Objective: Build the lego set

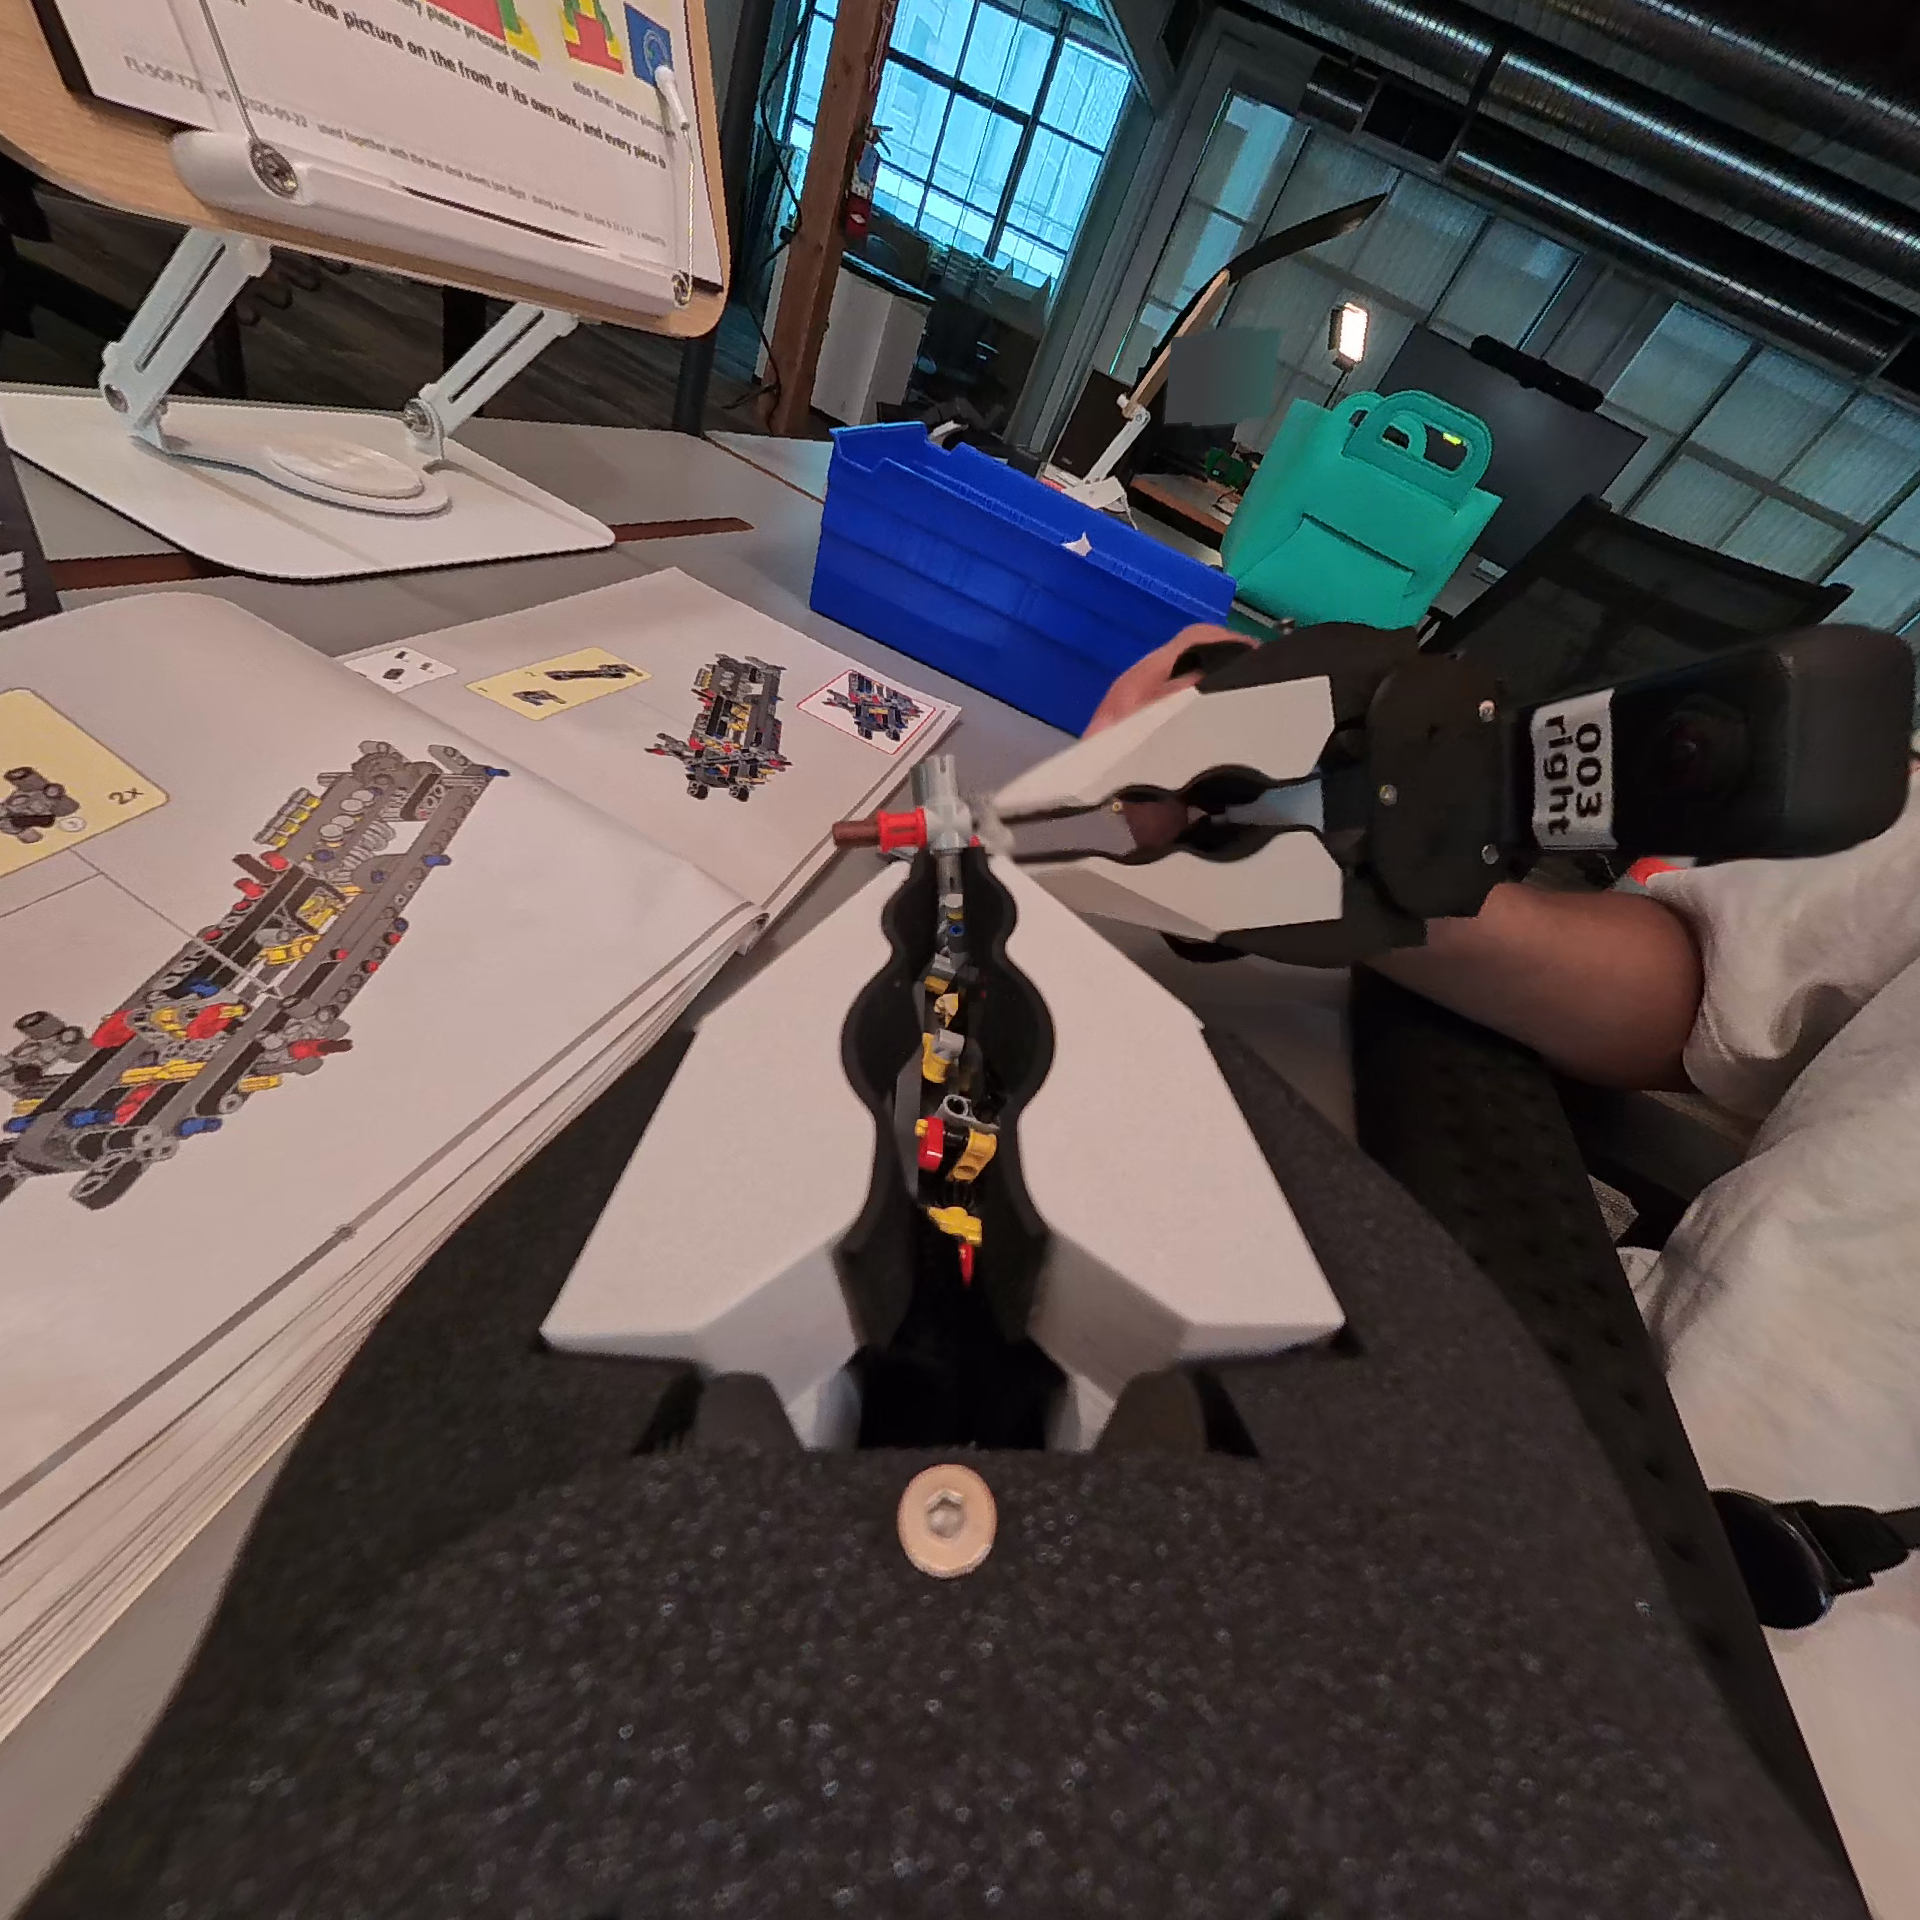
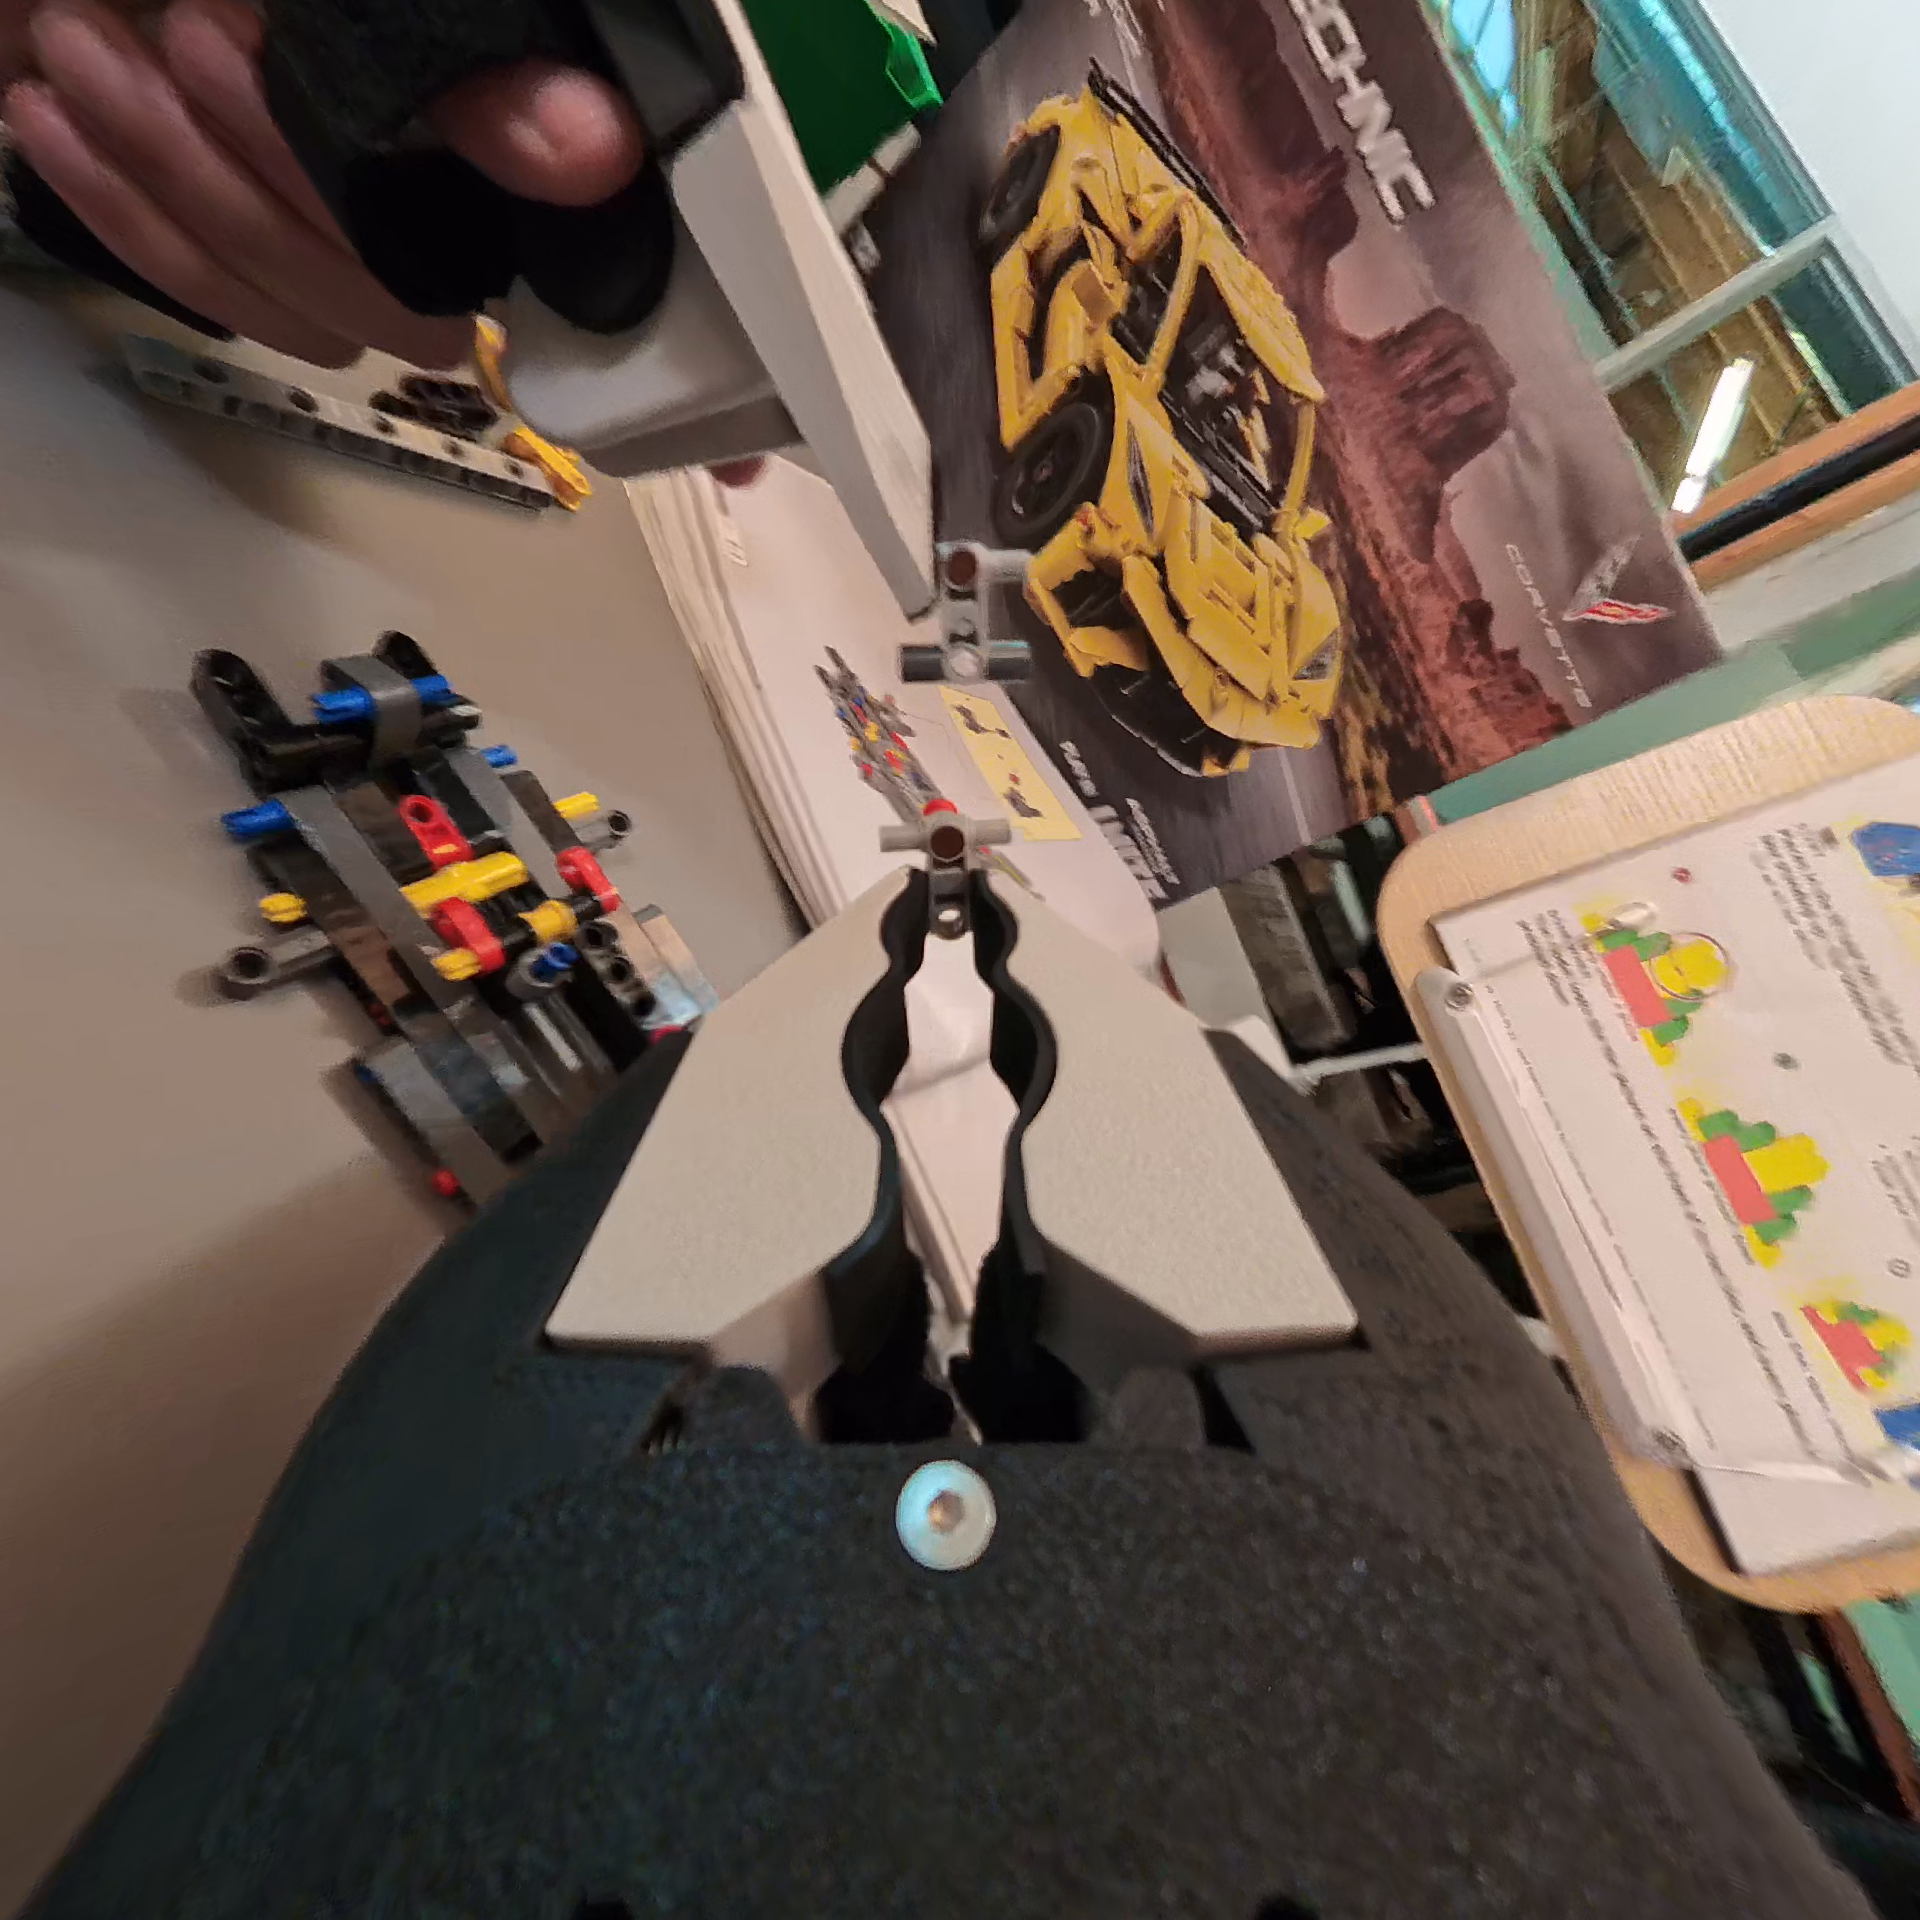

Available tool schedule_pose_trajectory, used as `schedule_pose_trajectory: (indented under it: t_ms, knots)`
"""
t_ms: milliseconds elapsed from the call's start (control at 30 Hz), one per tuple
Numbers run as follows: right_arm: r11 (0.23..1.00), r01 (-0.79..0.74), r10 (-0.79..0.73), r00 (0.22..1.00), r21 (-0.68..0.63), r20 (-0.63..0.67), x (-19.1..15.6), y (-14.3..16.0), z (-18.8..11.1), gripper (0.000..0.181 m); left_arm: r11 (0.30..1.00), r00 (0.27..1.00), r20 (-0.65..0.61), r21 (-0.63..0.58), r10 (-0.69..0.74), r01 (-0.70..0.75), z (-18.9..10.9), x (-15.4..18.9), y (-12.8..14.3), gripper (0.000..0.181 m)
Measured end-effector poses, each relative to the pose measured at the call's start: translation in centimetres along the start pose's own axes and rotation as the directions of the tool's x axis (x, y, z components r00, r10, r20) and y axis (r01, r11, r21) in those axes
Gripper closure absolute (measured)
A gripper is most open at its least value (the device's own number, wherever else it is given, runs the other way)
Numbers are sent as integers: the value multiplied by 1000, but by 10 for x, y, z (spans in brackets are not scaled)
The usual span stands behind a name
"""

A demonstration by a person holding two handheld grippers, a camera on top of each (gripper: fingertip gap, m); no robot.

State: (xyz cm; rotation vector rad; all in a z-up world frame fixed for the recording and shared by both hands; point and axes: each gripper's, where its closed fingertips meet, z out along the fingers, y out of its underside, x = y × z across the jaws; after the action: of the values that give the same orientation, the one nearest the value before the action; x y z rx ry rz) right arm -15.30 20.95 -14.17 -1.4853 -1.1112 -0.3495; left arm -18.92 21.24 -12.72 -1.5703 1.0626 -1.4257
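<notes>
A small grey connector (image 1: 943, 821) with a red bush and brown pin is being pinched at centre frame in the left wrist view, where the left gripper (image 1: 945, 883) and the right gripper (image 1: 997, 821) are meeting. The jaws of both are being pressed together on this same small piece; in the right wrist view the right gripper (image 2: 945, 894) is seen nipping its grey stem. A second grey connector (image 2: 966, 623) is being held just above centre there. The partly built frame (image 2: 416, 894) is lying on the tabletop (image 2: 156, 1195) at left, beside the open instruction book (image 1: 364, 935). For a clean join, the parts should probably be kept aligned and pushed straight, without twisting
</notes>
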Motion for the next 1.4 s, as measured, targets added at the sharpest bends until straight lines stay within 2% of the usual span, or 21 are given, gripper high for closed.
schedule_pose_trajectory:
  t_ms: [100, 200, 267, 367, 500, 733, 1300, 1400]
  knots:
    - [991, -33, 10, 985, 132, 173, -27, -22, -13, 175, 1000, 1000, 0, 0, 1, -1, 0, 0, 0, 178]
    - [957, -104, 1, 935, 272, 354, -53, -52, -37, 175, 1000, 1000, 0, 2, 0, 0, -1, 0, -1, 178]
    - [958, -158, 22, 873, 239, 488, -73, -54, -44, 175, 1000, 1000, 1, 1, 0, 0, -1, 0, 0, 178]
    - [977, -109, -21, 812, 185, 584, -97, -44, -47, 175, 1000, 1000, 3, -1, -1, 1, 0, -1, 0, 178]
    - [990, -38, -62, 760, 139, 647, -121, -33, -48, 175, 1000, 1000, 7, -3, 0, 0, -1, -2, 1, 178]
    - [996, -77, 27, 672, 34, 740, -136, -21, -50, 175, 1000, 1000, 9, -7, 7, -7, -1, -1, 1, 178]
    - [998, -64, 54, 657, -16, 752, -141, -11, -46, 174, 999, 999, 15, -23, 29, -28, -1, 0, 3, 178]
    - [996, -83, 80, 636, -35, 767, -143, -10, -47, 169, 999, 999, 15, -25, 32, -31, 0, 0, 4, 178]
